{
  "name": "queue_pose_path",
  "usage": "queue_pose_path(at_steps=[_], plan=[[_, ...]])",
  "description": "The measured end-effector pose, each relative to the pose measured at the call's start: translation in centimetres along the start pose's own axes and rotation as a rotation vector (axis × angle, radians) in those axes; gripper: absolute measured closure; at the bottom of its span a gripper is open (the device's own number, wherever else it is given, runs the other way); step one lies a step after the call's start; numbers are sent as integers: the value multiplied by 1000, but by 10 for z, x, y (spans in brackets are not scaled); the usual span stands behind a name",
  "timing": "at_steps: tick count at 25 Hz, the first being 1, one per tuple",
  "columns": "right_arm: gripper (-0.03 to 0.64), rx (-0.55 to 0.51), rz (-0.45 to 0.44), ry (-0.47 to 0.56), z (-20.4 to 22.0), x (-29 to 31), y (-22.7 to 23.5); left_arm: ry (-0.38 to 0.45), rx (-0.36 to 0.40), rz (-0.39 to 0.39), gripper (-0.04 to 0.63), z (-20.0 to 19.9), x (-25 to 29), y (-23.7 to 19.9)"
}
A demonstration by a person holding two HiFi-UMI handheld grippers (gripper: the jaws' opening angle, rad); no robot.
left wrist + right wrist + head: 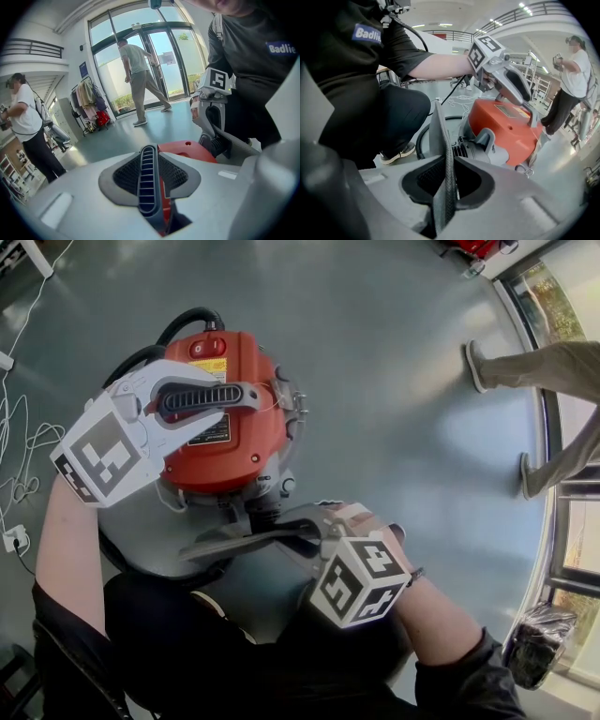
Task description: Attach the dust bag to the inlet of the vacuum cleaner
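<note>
Beside the vacuum cleaner [234, 442], right gripper [317, 529] pinches the dust bag [239, 540].

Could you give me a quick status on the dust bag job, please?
Left gripper shut on handle of vacuum cleaner. Right gripper pinching grey dust bag, held flat at the cleaner's base, not attached. Nothing blocking seen.

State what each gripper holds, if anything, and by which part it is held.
Left gripper: the vacuum cleaner, by its ribbed top handle. Right gripper: the grey dust bag, by its thin edge.
</note>
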State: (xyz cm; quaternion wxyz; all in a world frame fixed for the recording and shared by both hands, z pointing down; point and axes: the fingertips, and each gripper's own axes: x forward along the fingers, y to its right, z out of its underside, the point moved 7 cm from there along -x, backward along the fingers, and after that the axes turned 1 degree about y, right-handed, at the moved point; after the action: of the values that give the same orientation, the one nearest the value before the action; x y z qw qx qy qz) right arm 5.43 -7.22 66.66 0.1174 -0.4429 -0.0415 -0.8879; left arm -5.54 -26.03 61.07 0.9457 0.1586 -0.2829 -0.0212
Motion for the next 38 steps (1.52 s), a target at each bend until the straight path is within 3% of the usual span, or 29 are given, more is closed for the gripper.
queue_pose_path(at_steps=[4,13,22,32,38], plan=[[574,53,7,30,10,0,1,1,2,1,465,0,0,0],[568,-62,8,-34,-9,5,1,-9,15,4,465,-4,0,1],[561,118,45,22,7,0,5,-7,19,-2,465,-4,-1,1],[561,23,68,-7,-8,3,2,-18,25,0,465,-6,-2,2],[555,133,61,34,6,0,6,-10,19,-13,465,-4,-1,2]])
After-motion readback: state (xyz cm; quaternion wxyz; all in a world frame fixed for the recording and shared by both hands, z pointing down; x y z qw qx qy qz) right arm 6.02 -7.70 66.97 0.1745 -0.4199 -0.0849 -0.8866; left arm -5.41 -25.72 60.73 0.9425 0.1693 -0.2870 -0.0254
